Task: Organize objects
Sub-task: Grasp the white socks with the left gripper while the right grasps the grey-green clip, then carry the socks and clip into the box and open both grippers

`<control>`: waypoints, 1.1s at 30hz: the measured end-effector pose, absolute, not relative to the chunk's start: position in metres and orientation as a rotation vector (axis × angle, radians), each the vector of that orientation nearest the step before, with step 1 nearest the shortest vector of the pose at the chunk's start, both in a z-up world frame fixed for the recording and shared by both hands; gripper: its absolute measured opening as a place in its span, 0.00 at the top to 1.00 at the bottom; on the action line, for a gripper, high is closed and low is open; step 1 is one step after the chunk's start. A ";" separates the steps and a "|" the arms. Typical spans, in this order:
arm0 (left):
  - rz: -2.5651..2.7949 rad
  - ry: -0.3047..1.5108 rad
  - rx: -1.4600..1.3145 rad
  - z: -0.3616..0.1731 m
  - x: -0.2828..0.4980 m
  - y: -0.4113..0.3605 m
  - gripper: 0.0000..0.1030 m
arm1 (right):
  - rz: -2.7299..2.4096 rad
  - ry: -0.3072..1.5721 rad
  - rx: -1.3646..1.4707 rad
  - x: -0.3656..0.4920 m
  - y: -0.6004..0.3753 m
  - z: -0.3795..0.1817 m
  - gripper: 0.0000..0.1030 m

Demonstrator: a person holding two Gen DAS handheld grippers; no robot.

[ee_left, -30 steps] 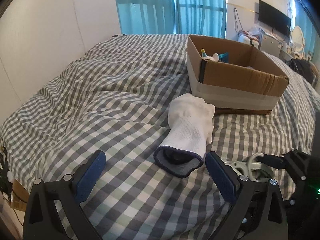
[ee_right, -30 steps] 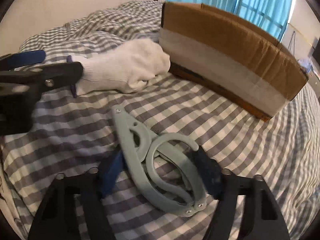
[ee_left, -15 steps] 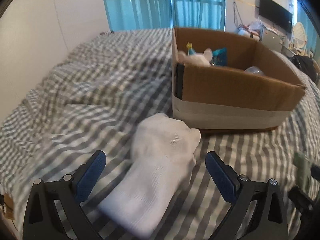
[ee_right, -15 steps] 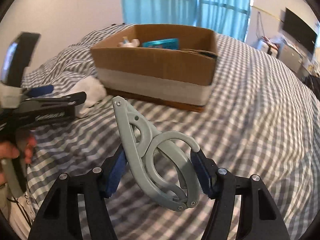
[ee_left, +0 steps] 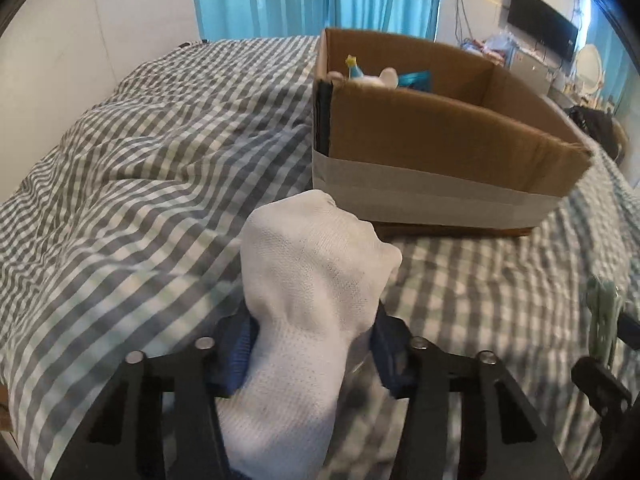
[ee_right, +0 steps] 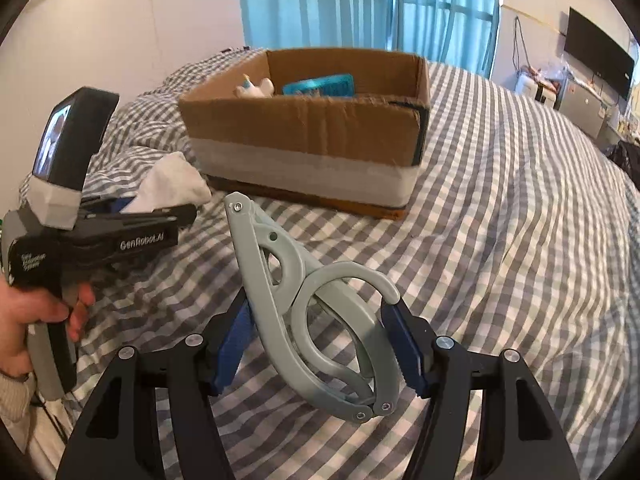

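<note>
A white sock [ee_left: 312,280] lies on the checked bed, its toe toward the cardboard box [ee_left: 440,148]. My left gripper [ee_left: 312,354] has its jaws closing on the sock's middle, and both blue pads press into the fabric. In the right wrist view the same sock [ee_right: 172,184] pokes out of the left gripper [ee_right: 152,216]. My right gripper [ee_right: 318,338] is shut on a grey plastic folding hanger [ee_right: 316,320], held tilted above the bedcover in front of the box [ee_right: 304,136]. The hanger's edge [ee_left: 604,316] also shows at the right of the left wrist view.
The open box holds a white toy [ee_right: 256,88] and a teal packet [ee_right: 320,86]. A person's hand [ee_right: 36,320] grips the left tool's handle. Rumpled checked bedding [ee_left: 140,168] spreads left of the box. Blue curtains and a wall TV [ee_right: 600,56] stand behind.
The left gripper slid forward over the sock and its jaws closed onto it. The right gripper lifted the hanger off the bed and turned toward the box.
</note>
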State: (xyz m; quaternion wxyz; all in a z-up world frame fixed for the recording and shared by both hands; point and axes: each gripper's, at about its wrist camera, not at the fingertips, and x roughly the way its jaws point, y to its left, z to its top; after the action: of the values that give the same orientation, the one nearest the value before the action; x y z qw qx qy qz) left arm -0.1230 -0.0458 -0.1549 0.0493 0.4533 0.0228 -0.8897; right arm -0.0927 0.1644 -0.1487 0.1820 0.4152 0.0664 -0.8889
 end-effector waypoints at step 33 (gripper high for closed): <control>-3.006 0.070 0.998 0.008 -0.144 -0.015 0.57 | -2.609 0.053 0.790 -0.135 0.173 0.029 0.38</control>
State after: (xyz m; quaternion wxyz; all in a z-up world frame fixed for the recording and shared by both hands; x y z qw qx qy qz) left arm -0.1436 -0.0147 0.0084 -0.0134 0.3149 0.0221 -0.9488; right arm -0.1345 0.1727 0.0287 0.2060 0.2836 0.0189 -0.9364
